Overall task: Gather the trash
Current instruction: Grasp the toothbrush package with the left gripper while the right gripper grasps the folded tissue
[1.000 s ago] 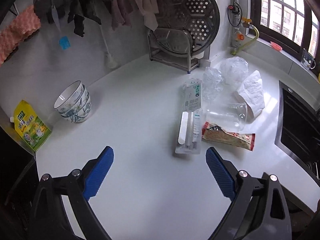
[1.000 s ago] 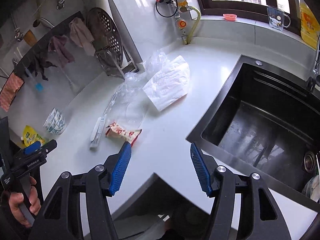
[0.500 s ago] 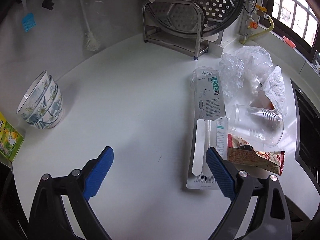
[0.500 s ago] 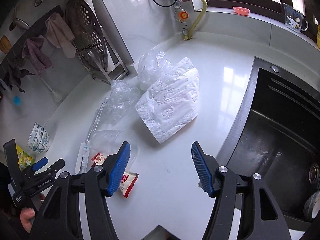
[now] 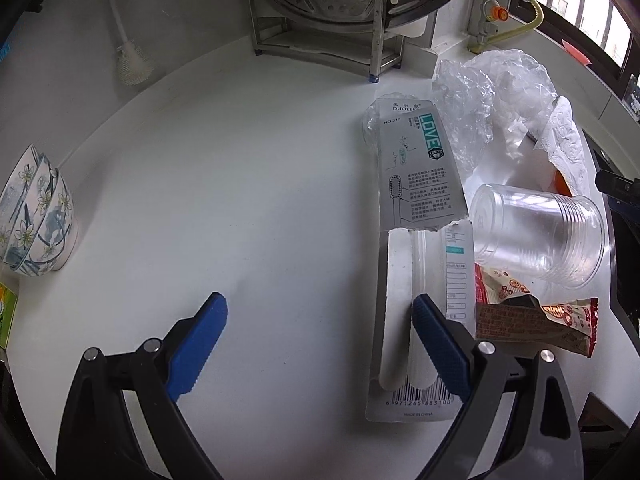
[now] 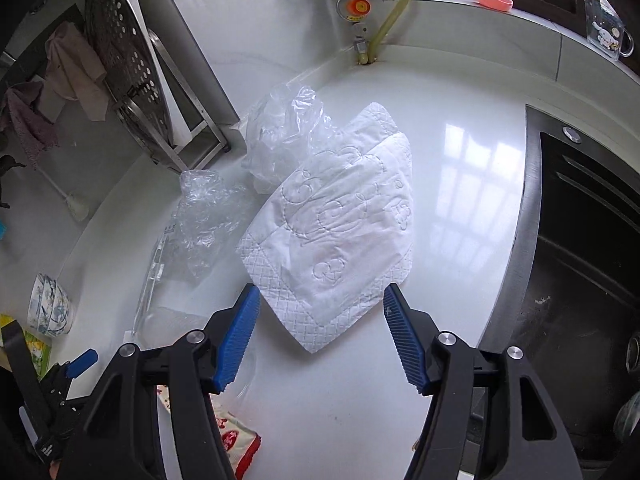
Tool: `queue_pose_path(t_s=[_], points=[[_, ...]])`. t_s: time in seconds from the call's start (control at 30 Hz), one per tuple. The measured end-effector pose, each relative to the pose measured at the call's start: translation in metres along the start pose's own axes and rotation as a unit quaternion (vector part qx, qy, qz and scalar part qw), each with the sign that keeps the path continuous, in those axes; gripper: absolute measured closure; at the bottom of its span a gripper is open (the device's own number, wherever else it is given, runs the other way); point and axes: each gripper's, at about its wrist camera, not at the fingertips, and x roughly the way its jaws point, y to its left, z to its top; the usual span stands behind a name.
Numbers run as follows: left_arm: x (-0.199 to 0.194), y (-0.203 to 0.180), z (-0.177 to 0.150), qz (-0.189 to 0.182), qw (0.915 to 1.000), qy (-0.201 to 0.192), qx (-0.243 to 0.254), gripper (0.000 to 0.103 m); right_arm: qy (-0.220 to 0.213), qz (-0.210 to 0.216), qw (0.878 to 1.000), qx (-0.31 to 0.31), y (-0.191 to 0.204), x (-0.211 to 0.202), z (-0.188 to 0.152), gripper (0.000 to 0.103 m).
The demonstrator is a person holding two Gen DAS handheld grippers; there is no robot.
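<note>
Both my grippers have dropped in close over the trash. My right gripper [image 6: 318, 306] now hangs jaws wide over the crumpled tissue [image 6: 340, 232], my left gripper [image 5: 320, 312], also wide, by the toothbrush package [image 5: 416, 208]. Nothing grabbed yet.

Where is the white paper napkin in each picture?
Left wrist view: the white paper napkin peeks out at the right edge, behind the clear plastic cup.
Right wrist view: the napkin fills the middle, just ahead of the open right hand-held gripper.
Shared landmark: the crumpled clear plastic bag lies right beside the napkin in both.
</note>
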Motion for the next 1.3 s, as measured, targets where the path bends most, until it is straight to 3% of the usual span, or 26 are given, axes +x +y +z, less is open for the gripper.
queue_pose_path(t_s=[0.27, 0.33, 0.4, 0.53, 1.03, 1.2, 1.3], points=[[0.005, -0.004, -0.001, -0.019, 0.9998, -0.007, 0.001, 0.01, 0.035, -0.034, 0.999, 0.008, -0.007, 0.038, 0.002, 0.042], [0.006, -0.006, 0.0, -0.023, 0.9997, -0.007, 0.0, 0.01, 0.033, -0.03, 0.999, 0.004, -0.006, 0.038, -0.001, 0.053], [0.006, -0.008, 0.0, -0.025, 0.9997, -0.005, 0.003, 0.01, 0.039, -0.027, 0.999, -0.004, -0.004, 0.04, -0.003, 0.078], [0.005, -0.01, 0.0, -0.035, 0.9993, -0.008, 0.001, 0.01, 0.033, -0.012, 0.999, -0.006, -0.004, 0.033, -0.01, 0.097], [0.011, -0.012, 0.007, -0.037, 0.9993, -0.01, -0.004, 0.01, 0.006, 0.045, 0.999, 0.027, -0.019, -0.024, -0.035, 0.099], [0.013, -0.013, 0.01, -0.034, 0.9994, -0.006, -0.004, 0.023, 0.003, 0.045, 0.999, 0.02, -0.015, -0.033, -0.043, 0.099], [0.008, -0.018, 0.009, -0.039, 0.9992, -0.009, 0.008, 0.041, 0.0, 0.045, 0.999, 0.014, -0.011, -0.038, -0.046, 0.099]])
